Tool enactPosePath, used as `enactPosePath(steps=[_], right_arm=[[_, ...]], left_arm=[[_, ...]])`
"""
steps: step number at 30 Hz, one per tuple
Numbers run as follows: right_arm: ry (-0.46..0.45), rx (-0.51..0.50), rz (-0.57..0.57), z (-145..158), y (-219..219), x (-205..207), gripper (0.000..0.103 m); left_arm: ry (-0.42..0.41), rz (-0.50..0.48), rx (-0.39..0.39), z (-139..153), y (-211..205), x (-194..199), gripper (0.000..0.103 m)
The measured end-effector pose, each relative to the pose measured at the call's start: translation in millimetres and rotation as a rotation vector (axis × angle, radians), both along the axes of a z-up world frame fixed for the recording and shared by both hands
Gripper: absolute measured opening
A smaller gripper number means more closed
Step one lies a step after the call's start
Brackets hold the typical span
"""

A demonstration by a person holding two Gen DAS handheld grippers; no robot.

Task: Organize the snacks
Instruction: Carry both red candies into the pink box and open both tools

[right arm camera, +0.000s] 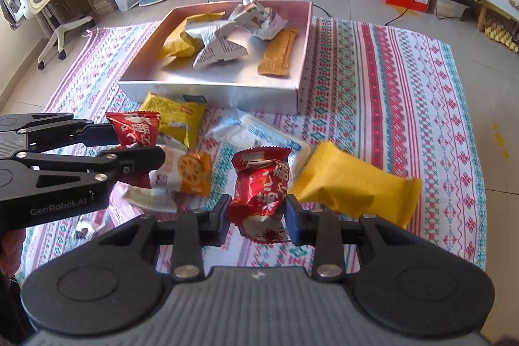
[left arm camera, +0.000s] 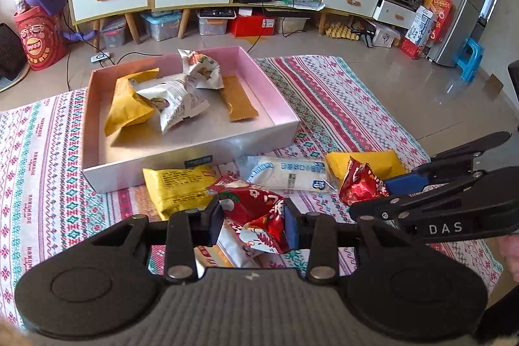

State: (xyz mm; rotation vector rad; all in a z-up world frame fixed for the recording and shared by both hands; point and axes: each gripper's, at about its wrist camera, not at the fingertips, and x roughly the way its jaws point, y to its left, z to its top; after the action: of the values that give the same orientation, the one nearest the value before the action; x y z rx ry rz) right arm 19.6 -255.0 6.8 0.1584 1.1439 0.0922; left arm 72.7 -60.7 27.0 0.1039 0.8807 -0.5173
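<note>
Abt half done, I'd say: pink box (left arm camera: 191, 148), mid-frame, has 5 packs in; approx 6 still loose on the cloth (left arm camera: 340, 93) in front of it. Left gripper (left arm camera: 253, 224) clamped on a red snack pack (left arm camera: 259, 213), lower centre; right gripper (right arm camera: 258, 218) clamped on another red pack (right arm camera: 261, 187), bottom centre of its view

Bright daylight; soft shadows inside the box (left arm camera: 191, 151); sheen on floor tiles (left arm camera: 447, 93); strong fisheye bending at edges.
</note>
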Motion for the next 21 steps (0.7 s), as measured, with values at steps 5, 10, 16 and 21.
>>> enactPosePath(steps=[5,10,16,21], right_arm=[[-0.013,0.028,-0.016,2.2,5.7,19.1,0.031],[-0.011,0.035,-0.035,3.6,7.1,36.3,0.031],[-0.020,0.027,-0.056,5.3,6.3,62.3,0.031],[-0.079,0.057,-0.083,2.9,3.0,85.5,0.031]], left_arm=[[-0.027,0.035,0.009,7.5,16.4,17.4,0.044],[-0.035,0.084,0.011,9.2,32.2,38.5,0.044],[-0.044,0.132,0.033,7.9,42.8,64.6,0.044],[-0.051,0.170,0.048,2.6,43.7,85.7,0.044]])
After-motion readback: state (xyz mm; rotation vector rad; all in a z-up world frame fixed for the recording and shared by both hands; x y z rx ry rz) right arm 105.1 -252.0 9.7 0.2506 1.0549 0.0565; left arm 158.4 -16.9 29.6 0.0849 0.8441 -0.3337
